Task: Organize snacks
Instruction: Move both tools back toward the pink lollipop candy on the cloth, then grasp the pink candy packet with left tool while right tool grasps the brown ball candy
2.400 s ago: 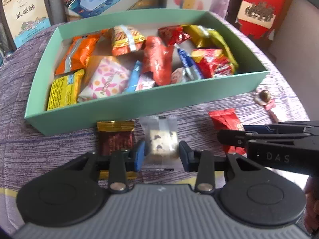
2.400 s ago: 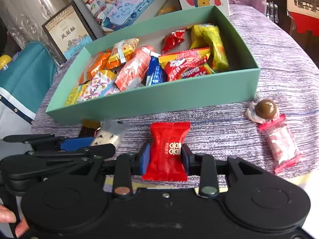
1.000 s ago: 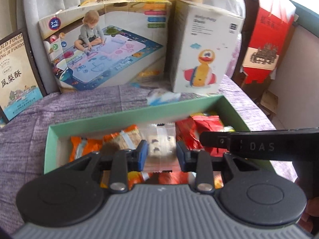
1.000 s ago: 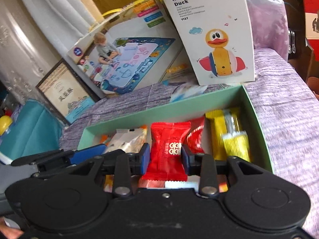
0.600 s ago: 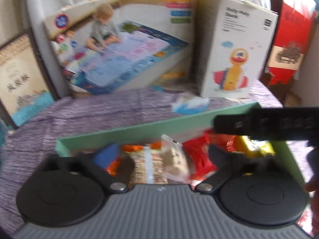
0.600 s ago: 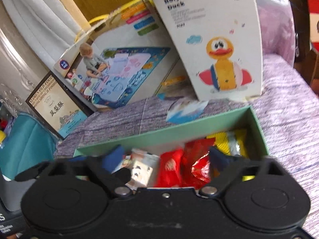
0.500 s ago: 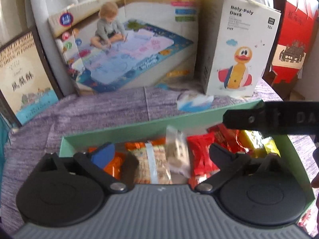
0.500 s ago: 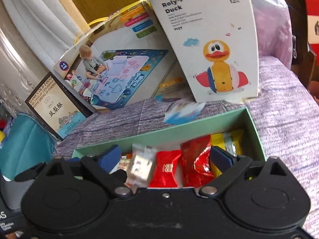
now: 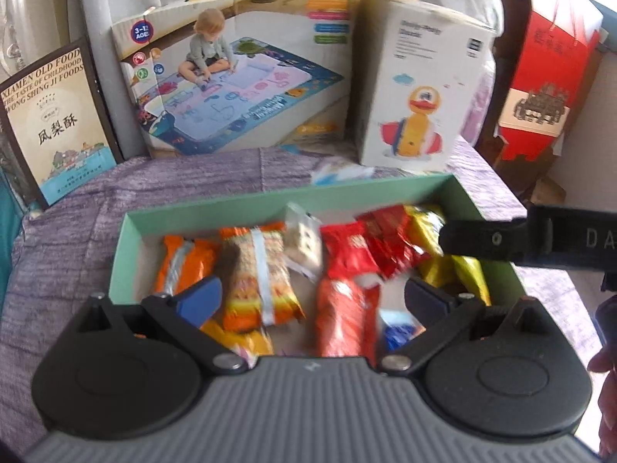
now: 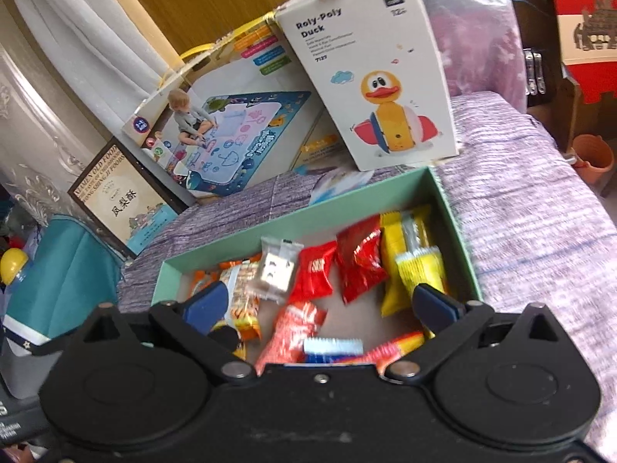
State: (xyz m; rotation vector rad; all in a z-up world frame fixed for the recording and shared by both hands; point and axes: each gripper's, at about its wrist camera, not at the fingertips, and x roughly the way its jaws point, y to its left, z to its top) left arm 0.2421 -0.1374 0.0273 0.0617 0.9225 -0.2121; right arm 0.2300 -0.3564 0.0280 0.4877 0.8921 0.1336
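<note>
Now, from the left wrist, the left gripper (image 9: 310, 295) stands wide open with nothing in it. Its jaws have just been opening. The clear nougat packet (image 9: 304, 240) lies in the green box (image 9: 216, 214), just ahead of the jaws and a bit down, standing on its end. A striped orange packet (image 9: 258, 274) is beside it on the left and a red candy packet (image 9: 347, 249) on the right. The right gripper's black finger (image 9: 493, 240) crosses over the right end of the box.

From the right wrist, the right gripper (image 10: 322, 303) is wide open too and holds nothing; its jaws have just been opening as well. The red candy packet (image 10: 314, 272) lies in the green box (image 10: 453, 212), ahead of the jaws, long side pointing away. The nougat packet (image 10: 275, 268) touches it on the left. Yellow packets (image 10: 414, 258) fill the right end. I think both hands must pull back; the box walls could get in the way.
</note>
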